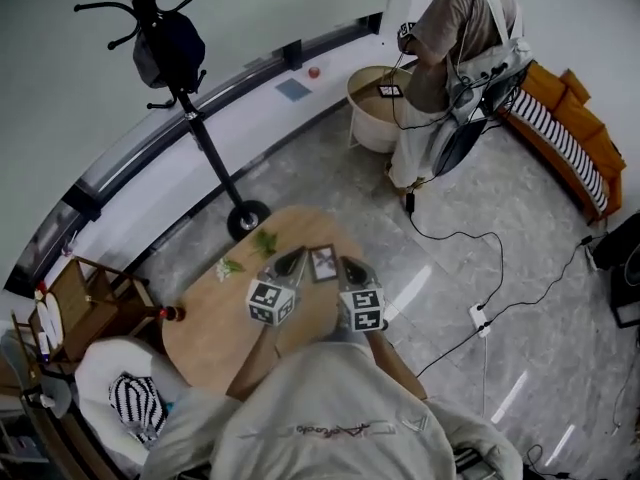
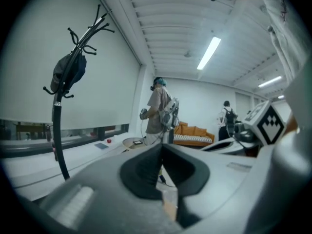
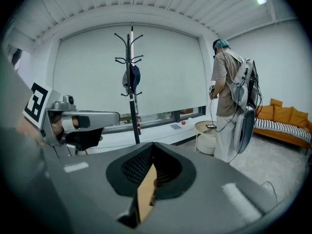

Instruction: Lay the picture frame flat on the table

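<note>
The picture frame (image 1: 323,262) could be bumped and pushed off the far edge of the desk (image 1: 215,328), because the fingers of the left gripper (image 1: 292,260) and right gripper (image 1: 352,268) are pressed together, with nothing held. The frame is seen on the desk between both, near that edge, seemingly untouched.

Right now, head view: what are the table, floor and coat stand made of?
Table: looks like wood or veneer, matt; even warm tan surface. Floor: polished stone or stone-look tile; grey veining, bright glare streaks. Coat stand: probably painted metal; thin black pole on a round base, not certain.
</note>
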`<move>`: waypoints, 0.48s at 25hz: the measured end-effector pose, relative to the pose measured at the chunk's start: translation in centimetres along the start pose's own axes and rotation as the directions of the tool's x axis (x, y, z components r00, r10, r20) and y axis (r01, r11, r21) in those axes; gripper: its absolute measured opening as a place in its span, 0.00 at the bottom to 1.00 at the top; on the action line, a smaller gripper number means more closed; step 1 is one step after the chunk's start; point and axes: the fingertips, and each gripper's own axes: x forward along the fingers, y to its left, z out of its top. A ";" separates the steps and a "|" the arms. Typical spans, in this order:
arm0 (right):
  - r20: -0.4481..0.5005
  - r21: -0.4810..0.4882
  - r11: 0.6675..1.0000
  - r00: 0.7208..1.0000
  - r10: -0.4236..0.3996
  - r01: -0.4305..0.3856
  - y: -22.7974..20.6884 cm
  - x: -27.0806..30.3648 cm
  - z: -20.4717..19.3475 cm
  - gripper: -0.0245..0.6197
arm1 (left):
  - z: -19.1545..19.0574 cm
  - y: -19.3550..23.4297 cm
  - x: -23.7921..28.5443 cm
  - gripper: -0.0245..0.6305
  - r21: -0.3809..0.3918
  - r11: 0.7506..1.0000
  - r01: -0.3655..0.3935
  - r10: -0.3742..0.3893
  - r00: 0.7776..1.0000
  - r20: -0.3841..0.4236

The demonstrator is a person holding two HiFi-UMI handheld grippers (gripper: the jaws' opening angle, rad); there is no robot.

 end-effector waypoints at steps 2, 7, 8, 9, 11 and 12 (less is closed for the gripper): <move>0.023 0.001 1.000 1.000 -0.006 0.006 0.2 -0.6 0.9 0.05 | 0.9 -0.4 -0.3 0.04 0.017 1.000 0.006 -0.006 1.000 0.014; 0.080 -0.020 0.999 0.996 -0.034 0.035 0.2 -1.7 2.6 0.05 | 3.0 -1.5 -0.8 0.04 0.042 0.999 0.016 -0.019 0.998 0.054; 0.095 -0.027 0.999 0.995 -0.039 0.041 0.1 -1.9 2.9 0.05 | 3.3 -1.7 -0.9 0.04 0.048 0.999 0.019 -0.022 0.998 0.062; 0.108 -0.032 0.998 0.993 -0.043 0.046 0.1 -2.0 3.2 0.05 | 3.6 -1.9 -0.9 0.04 0.055 0.998 0.021 -0.024 0.997 0.069; 0.119 -0.034 0.998 0.992 -0.046 0.050 0.5 -2.1 3.6 0.05 | 3.9 -1.9 -1.2 0.04 0.064 0.998 0.022 -0.027 0.997 0.078; 0.120 -0.032 0.998 0.992 -0.044 0.049 0.8 -2.2 3.7 0.05 | 4.0 -1.8 -1.4 0.04 0.065 0.998 0.022 -0.027 0.997 0.079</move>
